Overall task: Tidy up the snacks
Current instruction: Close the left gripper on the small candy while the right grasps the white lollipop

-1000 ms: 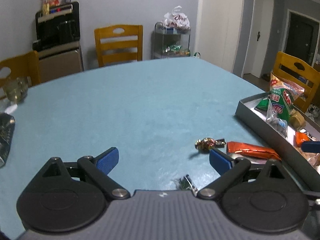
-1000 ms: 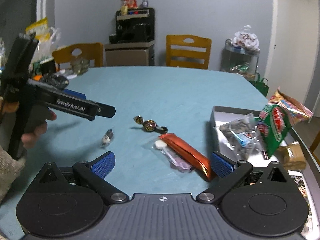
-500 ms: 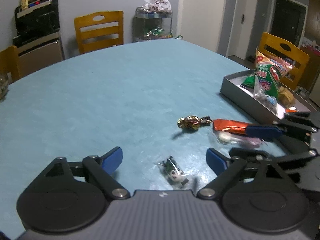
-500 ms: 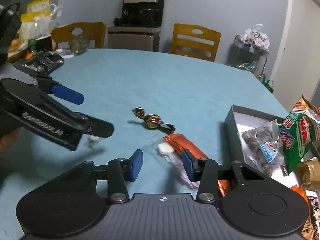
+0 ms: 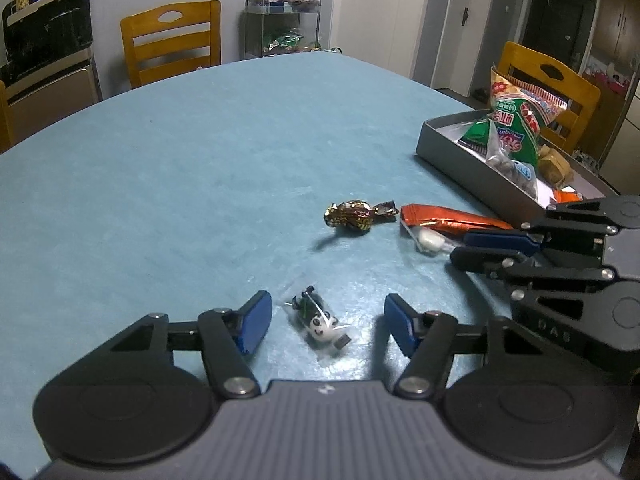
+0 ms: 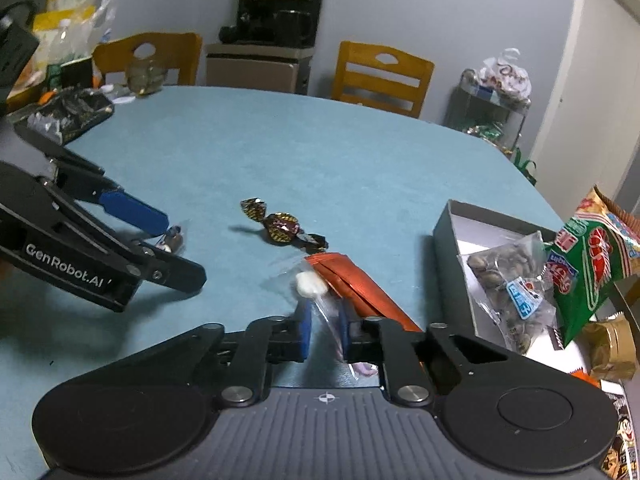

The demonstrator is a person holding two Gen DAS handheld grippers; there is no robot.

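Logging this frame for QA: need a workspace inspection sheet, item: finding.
Surface: teal table, no spills seen.
Job's things: panda candy, foil candy, orange pack and clear packet loose; tray holds bagged snacks.
Clutter: dark bag and jar at far edge.
Grippers: left gripper straddles panda candy, jaws just closing, pads not on it; right gripper shut on clear packet.
Cables: nothing seen.
Surroundings: chairs, rack, cabinet with appliance.

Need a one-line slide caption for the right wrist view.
Right gripper shut on a clear candy packet beside the orange wrapper; left gripper closing around a small wrapped sweet.
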